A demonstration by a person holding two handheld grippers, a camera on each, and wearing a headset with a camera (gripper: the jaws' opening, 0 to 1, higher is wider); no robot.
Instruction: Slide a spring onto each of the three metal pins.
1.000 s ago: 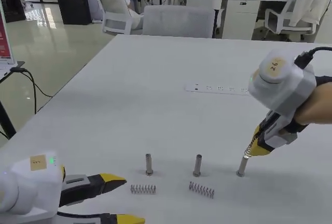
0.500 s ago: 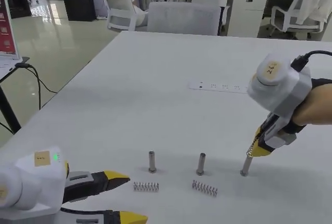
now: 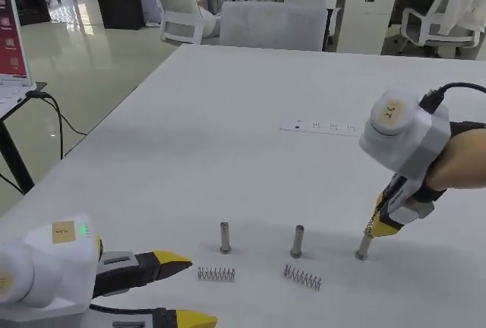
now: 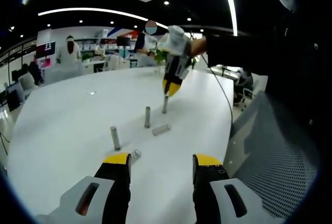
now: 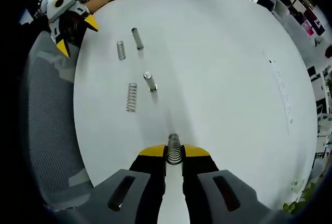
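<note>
tabletop with pins, office chairs behind

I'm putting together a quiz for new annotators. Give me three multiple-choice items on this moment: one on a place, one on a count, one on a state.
1. Where is the spring that the right hand-held gripper holds?
A. at the top of the rightmost pin
B. on the floor
C. in a drawer

2. How many loose springs lie on the table?
A. none
B. two
C. four

3. How do the jaws of the left hand-held gripper stand?
A. shut on a pin
B. shut on a spring
C. open, holding nothing

Answers:
1 A: the spring sits between the jaws, right at that pin's head.
2 B: one lies in front of each of the other two pins.
3 C: a clear gap shows between its yellow tips.
</note>
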